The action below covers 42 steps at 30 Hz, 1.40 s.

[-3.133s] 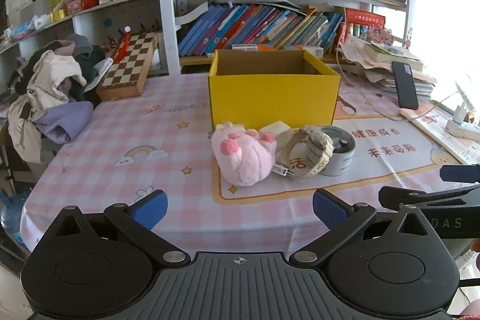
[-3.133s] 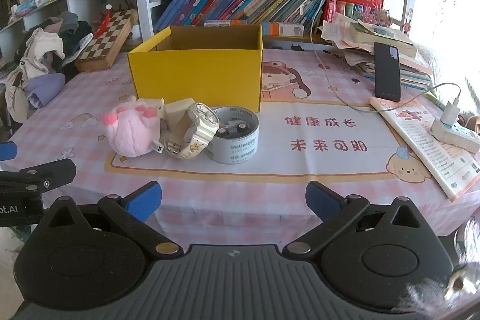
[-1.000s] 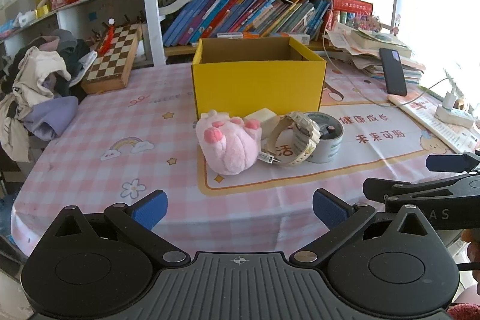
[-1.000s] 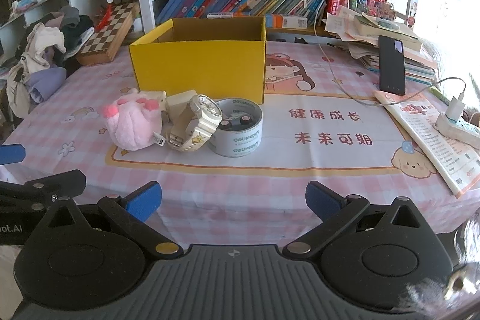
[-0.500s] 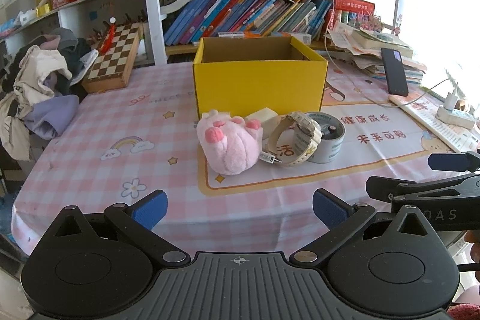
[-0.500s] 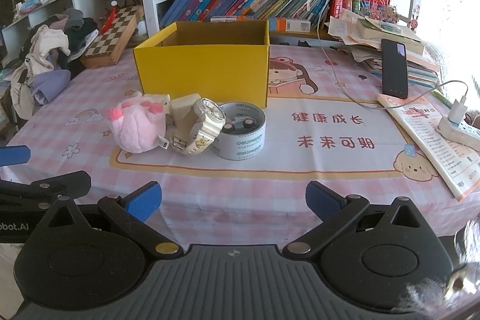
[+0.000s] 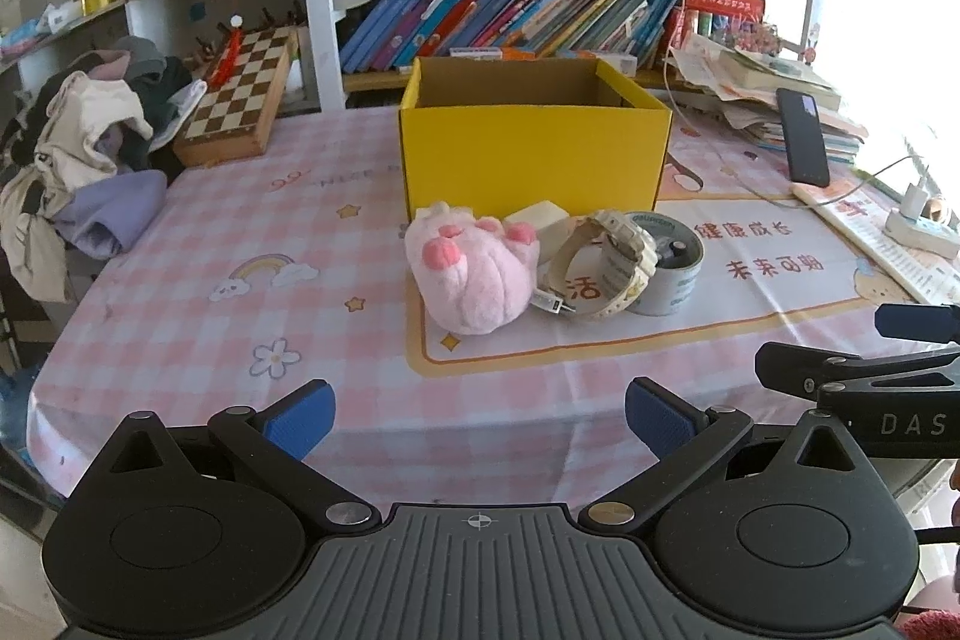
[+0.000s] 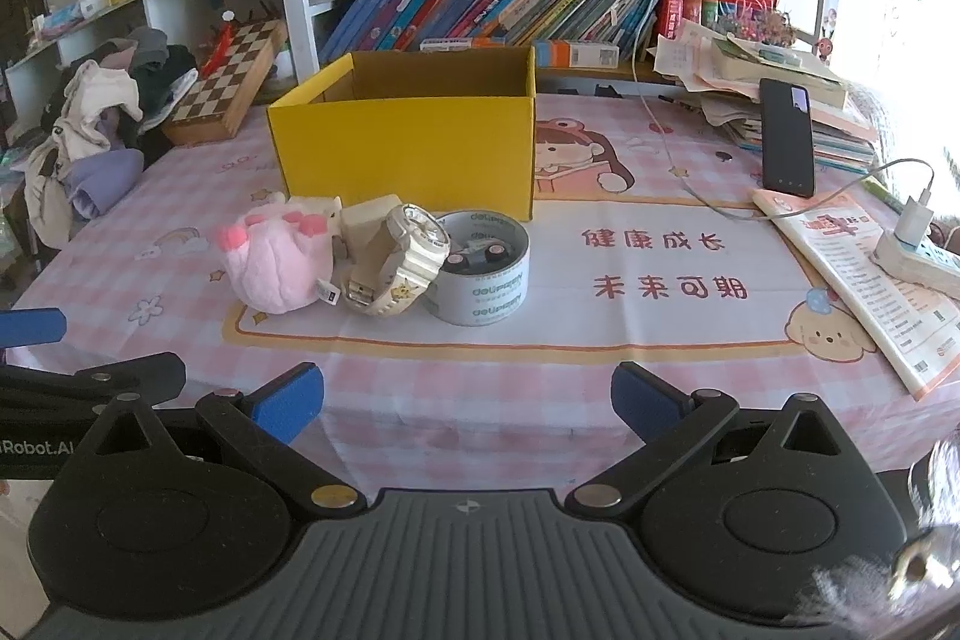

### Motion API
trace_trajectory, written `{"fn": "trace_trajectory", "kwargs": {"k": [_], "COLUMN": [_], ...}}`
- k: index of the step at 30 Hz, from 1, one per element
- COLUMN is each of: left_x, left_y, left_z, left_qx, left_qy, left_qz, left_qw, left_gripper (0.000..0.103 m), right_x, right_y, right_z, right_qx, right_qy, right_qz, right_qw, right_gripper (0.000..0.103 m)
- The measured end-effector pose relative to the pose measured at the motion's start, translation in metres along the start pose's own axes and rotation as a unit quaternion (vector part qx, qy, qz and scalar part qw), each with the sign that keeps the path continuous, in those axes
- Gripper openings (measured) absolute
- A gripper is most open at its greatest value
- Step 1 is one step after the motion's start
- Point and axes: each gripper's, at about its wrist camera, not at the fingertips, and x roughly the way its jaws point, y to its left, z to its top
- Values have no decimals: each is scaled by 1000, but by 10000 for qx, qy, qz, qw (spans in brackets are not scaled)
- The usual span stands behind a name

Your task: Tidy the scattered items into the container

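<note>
Tablecloth edge [image 7: 480, 436] runs just ahead of both grippers, which hang off the near side of the table with nothing between their blue pads. Left gripper [image 7: 479, 415] is spread wide and empty; right gripper [image 8: 467, 400] is likewise released, jaws far apart.

Open pink-checked cloth lies between the near edge and the clutter, and more bare cloth stretches left of it toward the heap of clothes [image 7: 90, 160] at the left border.

Scattered items sit in a tight row just in front of the yellow cardboard box [image 8: 408, 148], whose top is open: a pink plush paw [image 8: 276, 262], a cream block [image 8: 372, 223] behind it, a cream wristwatch [image 8: 399, 262] leaning against a roll of tape [image 8: 483, 277] with small things inside its core. The plush and the watch touch; the tape stands close to the box's front right corner.

To the right lie a printed booklet [image 8: 864, 280], a white power strip [image 8: 918, 262] with a charger, and a black phone [image 8: 786, 136] propped on stacked papers. A chessboard [image 7: 240, 94] leans at the back left, below bookshelves [image 8: 492, 4] crammed with books.
</note>
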Motion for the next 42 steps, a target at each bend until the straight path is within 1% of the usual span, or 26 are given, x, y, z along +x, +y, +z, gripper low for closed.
{"fn": "trace_trajectory", "kwargs": {"k": [3, 7, 13, 30, 38, 42], "left_x": [0, 0, 3, 3, 1, 0], "left_y": [0, 0, 2, 1, 4, 4], "left_z": [0, 1, 3, 3, 3, 2], "left_qx": [-2, 14, -22, -1, -57, -89], "left_qy": [-15, -35, -67, -60, -110, -125], "left_qz": [-14, -14, -71, -167, -112, -120], "left_qw": [10000, 10000, 9999, 9998, 9999, 9998], "left_gripper": [103, 103, 103, 103, 103, 103], "right_x": [0, -2, 3, 5, 1, 0], "right_y": [1, -1, -2, -3, -5, -7], "right_z": [0, 2, 3, 2, 3, 2], "right_qx": [-16, 27, 59, 73, 126, 183], "right_qy": [32, -92, -42, 37, -47, -22], "right_qz": [-13, 2, 82, 22, -63, -92], "right_qw": [10000, 10000, 9999, 10000, 9999, 9998], "right_gripper": [103, 103, 102, 103, 103, 103]}}
